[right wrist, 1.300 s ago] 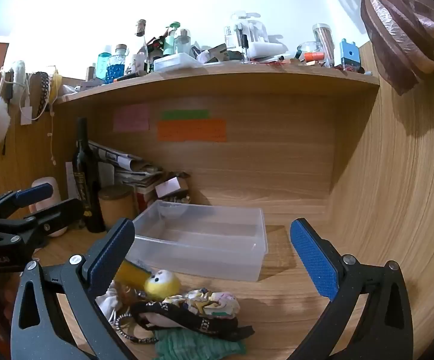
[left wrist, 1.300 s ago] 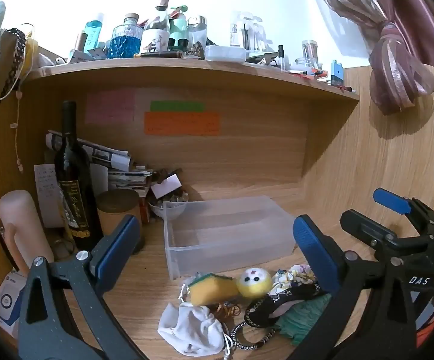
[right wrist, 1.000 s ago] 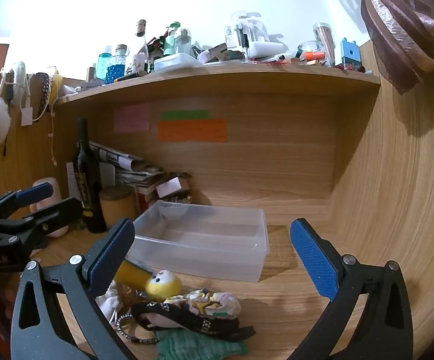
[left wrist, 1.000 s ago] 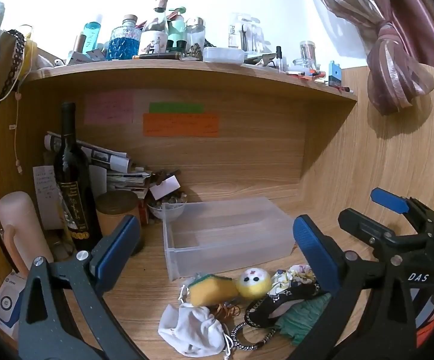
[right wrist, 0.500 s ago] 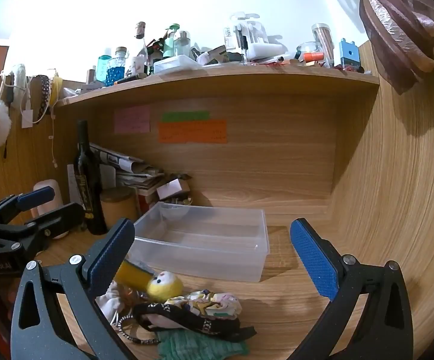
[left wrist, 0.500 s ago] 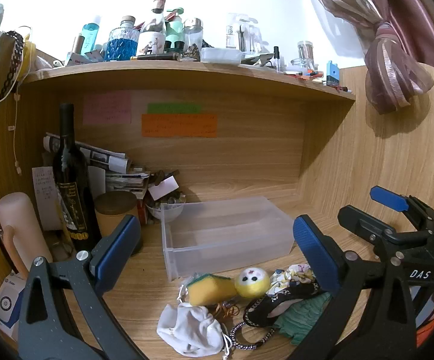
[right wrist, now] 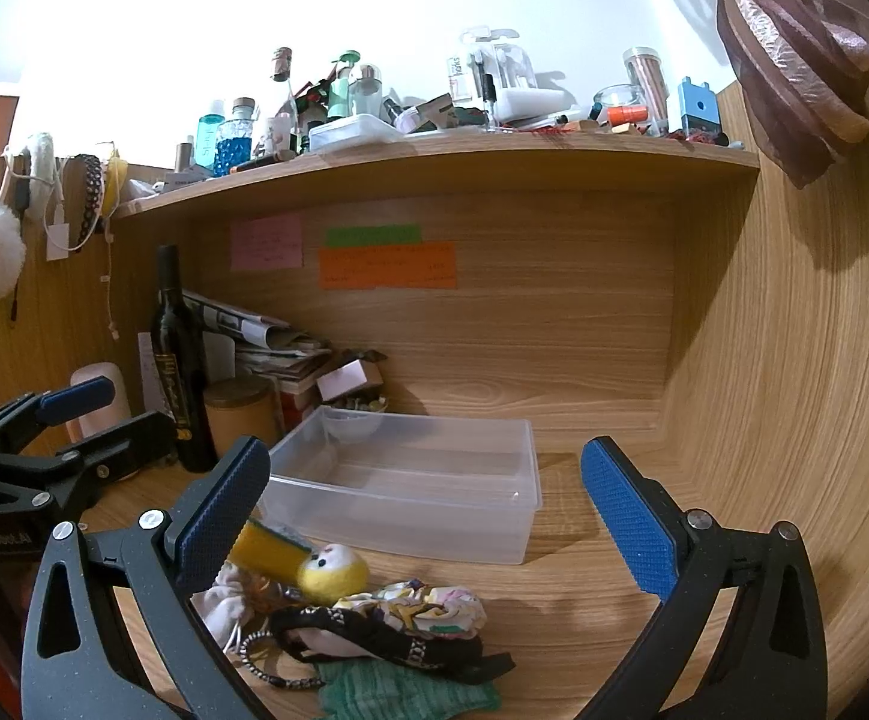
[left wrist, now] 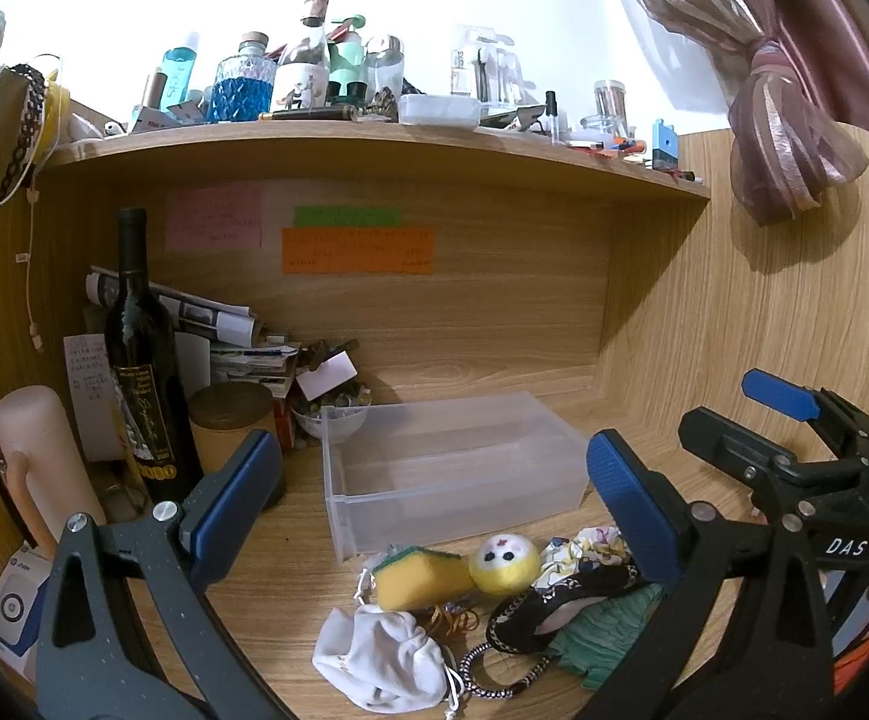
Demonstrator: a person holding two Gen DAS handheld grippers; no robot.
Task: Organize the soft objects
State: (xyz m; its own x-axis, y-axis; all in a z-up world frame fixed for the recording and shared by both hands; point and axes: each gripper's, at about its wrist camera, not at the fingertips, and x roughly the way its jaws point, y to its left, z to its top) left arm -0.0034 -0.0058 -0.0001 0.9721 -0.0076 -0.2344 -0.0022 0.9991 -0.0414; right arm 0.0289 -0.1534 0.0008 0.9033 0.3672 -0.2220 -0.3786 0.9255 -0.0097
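Observation:
A heap of soft things lies on the wooden desk in front of a clear plastic bin (left wrist: 452,468) (right wrist: 410,486): a yellow sponge (left wrist: 419,577) (right wrist: 269,552), a yellow felt ball with a face (left wrist: 505,563) (right wrist: 332,573), a white cloth pouch (left wrist: 383,660), a floral fabric piece (right wrist: 428,603), a black patterned band (left wrist: 545,606) (right wrist: 374,636) and a green cloth (left wrist: 605,630) (right wrist: 398,693). My left gripper (left wrist: 434,510) is open and empty, held above the heap. My right gripper (right wrist: 425,510) is open and empty, above the heap and the bin's front.
A dark wine bottle (left wrist: 143,360) (right wrist: 179,372), a round wooden-lidded jar (left wrist: 230,426), a pale cylinder (left wrist: 38,468), papers and a small bowl crowd the back left. An upper shelf (left wrist: 374,141) carries bottles. A wood wall (right wrist: 794,390) closes the right.
Both grippers have drifted very slightly; the view has shifted a little. Nothing on the desk has moved.

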